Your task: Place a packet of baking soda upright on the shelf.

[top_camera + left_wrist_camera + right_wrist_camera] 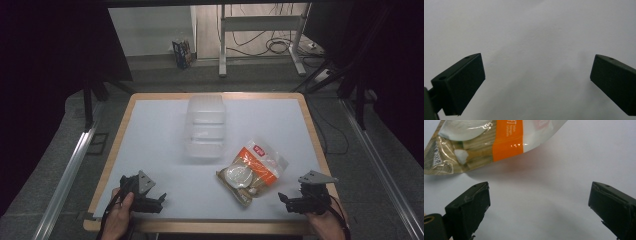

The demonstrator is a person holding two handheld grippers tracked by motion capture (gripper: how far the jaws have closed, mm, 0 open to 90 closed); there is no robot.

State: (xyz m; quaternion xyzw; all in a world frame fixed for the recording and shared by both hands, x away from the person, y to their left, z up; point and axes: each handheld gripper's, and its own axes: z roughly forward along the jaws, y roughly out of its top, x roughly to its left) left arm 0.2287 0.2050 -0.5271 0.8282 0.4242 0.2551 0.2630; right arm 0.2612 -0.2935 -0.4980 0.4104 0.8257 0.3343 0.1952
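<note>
Orange-banded pouch [253, 172], white tabletop [160, 135]

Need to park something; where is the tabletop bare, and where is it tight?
Bare: the table's whole left side, left of the clear plastic container, and the near strip between the left gripper and snack bag. Tight: centre-right, between container, bag and right gripper.
</note>
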